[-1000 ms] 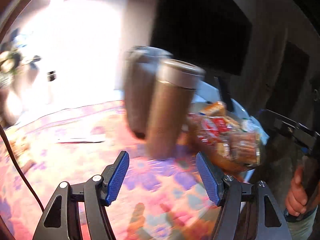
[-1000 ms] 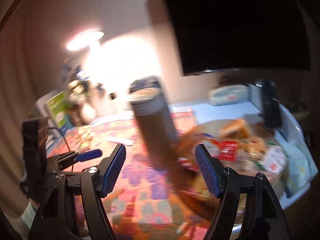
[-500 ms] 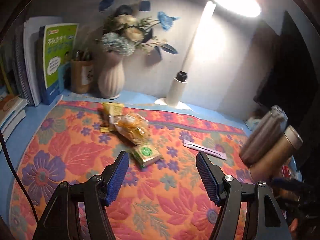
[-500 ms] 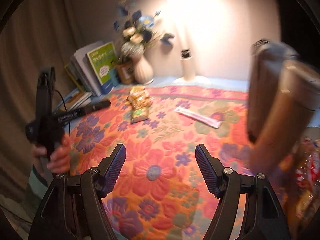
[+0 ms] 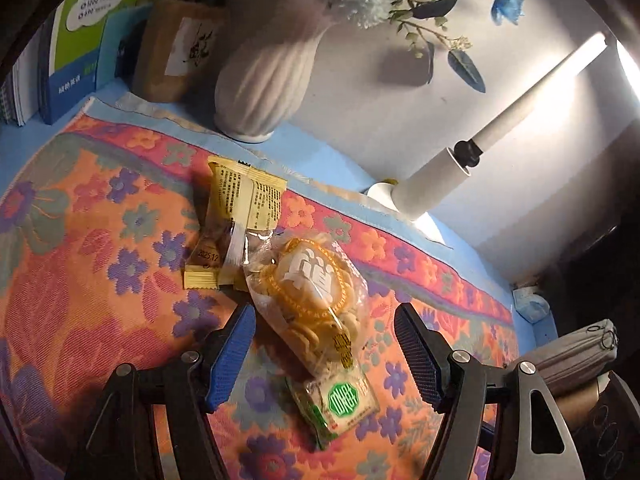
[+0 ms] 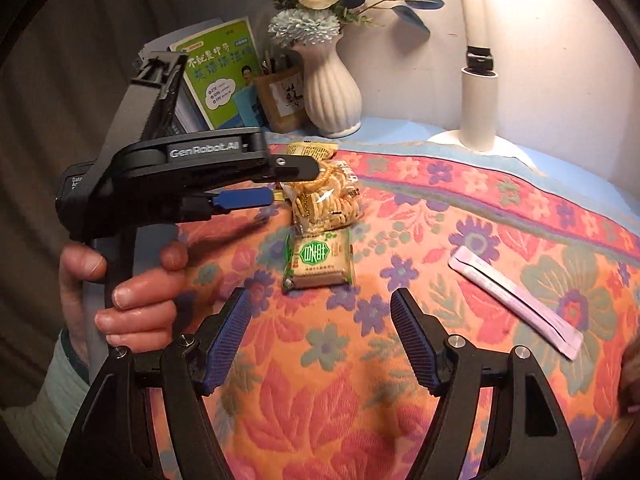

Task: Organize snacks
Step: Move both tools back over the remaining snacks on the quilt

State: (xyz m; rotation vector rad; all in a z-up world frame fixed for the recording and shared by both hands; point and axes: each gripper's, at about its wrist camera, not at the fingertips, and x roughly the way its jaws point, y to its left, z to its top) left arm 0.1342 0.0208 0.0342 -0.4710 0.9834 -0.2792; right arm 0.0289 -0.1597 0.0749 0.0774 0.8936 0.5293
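A small pile of snacks lies on the floral cloth (image 6: 360, 392). It holds a clear bag of round crackers (image 5: 312, 292) (image 6: 324, 200), two yellow wrapped snacks (image 5: 236, 216) and a flat pack with a green logo (image 5: 340, 400) (image 6: 320, 260). My left gripper (image 5: 322, 316) hovers over the cracker bag with its jaws opening; the bag lies between the blue pads, untouched. In the right wrist view the left gripper (image 6: 292, 184) comes in from the left, held by a hand. My right gripper (image 6: 320, 298) is open and holds nothing, just short of the green-logo pack. A pink sachet stick (image 6: 516, 296) lies to the right.
Along the back wall stand a white ribbed vase (image 5: 260, 80) (image 6: 330, 88) with flowers, a brown pen holder (image 5: 176, 48), upright books (image 6: 220, 76) and a white desk lamp (image 5: 440, 176) (image 6: 480, 108). Two flasks (image 5: 576, 352) show at the right edge of the left wrist view.
Both views have swung left, away from the flasks and the bowl of snacks, and come down close over the snack pile on the floral cloth. Both grippers still hold nothing.
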